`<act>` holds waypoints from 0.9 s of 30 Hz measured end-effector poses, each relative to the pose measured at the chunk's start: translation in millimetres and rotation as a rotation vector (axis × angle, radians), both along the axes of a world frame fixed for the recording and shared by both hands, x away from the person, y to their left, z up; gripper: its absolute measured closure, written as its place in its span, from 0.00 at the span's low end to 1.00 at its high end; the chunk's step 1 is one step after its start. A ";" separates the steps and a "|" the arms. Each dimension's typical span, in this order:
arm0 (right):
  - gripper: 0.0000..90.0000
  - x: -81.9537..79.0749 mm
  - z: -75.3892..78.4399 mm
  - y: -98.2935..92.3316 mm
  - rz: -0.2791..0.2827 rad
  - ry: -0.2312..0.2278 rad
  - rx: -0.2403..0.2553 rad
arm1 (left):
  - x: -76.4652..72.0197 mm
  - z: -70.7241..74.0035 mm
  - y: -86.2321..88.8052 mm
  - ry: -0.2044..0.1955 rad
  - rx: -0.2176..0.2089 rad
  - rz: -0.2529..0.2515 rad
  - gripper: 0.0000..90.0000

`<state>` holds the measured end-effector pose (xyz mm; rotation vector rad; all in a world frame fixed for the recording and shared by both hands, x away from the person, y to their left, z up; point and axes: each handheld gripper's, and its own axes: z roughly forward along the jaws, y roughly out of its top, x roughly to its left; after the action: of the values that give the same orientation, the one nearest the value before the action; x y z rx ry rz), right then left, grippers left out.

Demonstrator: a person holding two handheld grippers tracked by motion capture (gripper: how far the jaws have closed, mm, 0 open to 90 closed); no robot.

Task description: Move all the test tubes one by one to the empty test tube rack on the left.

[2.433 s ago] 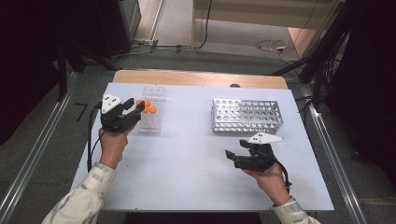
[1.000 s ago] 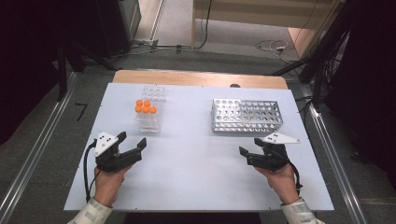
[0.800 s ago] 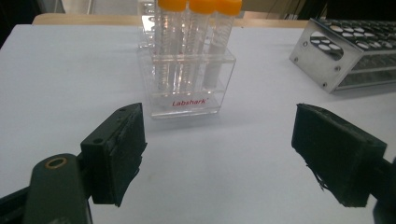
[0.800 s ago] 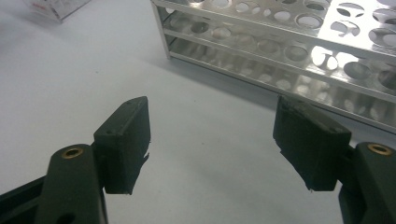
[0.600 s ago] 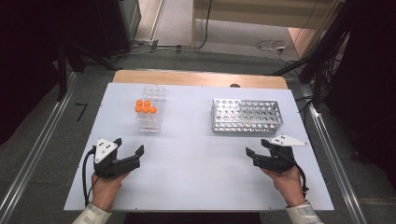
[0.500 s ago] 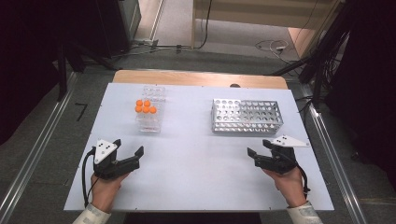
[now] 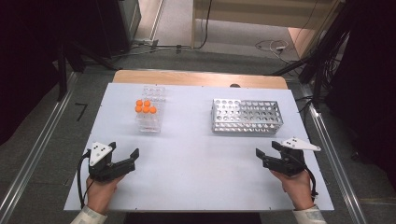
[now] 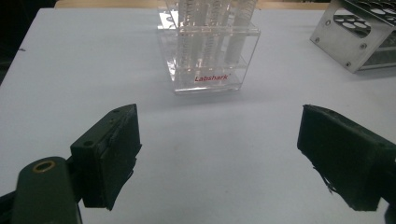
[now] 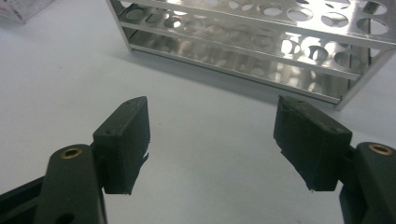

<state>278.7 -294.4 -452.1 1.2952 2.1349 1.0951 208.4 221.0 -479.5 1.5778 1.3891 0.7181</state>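
Note:
A clear plastic rack (image 7: 148, 114) holding several orange-capped tubes stands at the table's left; in the left gripper view the clear rack (image 8: 210, 51) is straight ahead of the jaws. A perforated metal rack (image 7: 246, 116) stands at the right, and the right gripper view shows this metal rack (image 9: 261, 42) close in front. My left gripper (image 7: 123, 150) (image 8: 219, 140) rests near the front left edge. Its jaws have just been opening and stand open, with nothing between them. My right gripper (image 7: 267, 149) (image 9: 212, 135) sits near the front right edge, open, holding nothing.
The white table top (image 7: 201, 158) spreads between the two hands and the racks. A corner of the metal rack (image 8: 359, 32) appears at the upper right of the left gripper view. Metal rails (image 7: 336, 158) run along both sides of the table.
The left gripper has drawn back from the clear rack to the near left edge. The right gripper has slid right, toward the near right corner. Both racks stayed put.

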 end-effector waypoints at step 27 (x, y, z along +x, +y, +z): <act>0.29 -10.5 -7.9 -49.4 -0.135 0.015 0.007 | -8.2 -5.0 23.3 0.021 0.000 0.058 0.15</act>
<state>268.2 -343.8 -460.1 1.4328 2.0226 1.0416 200.2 244.3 -484.6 1.5550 1.4555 0.7379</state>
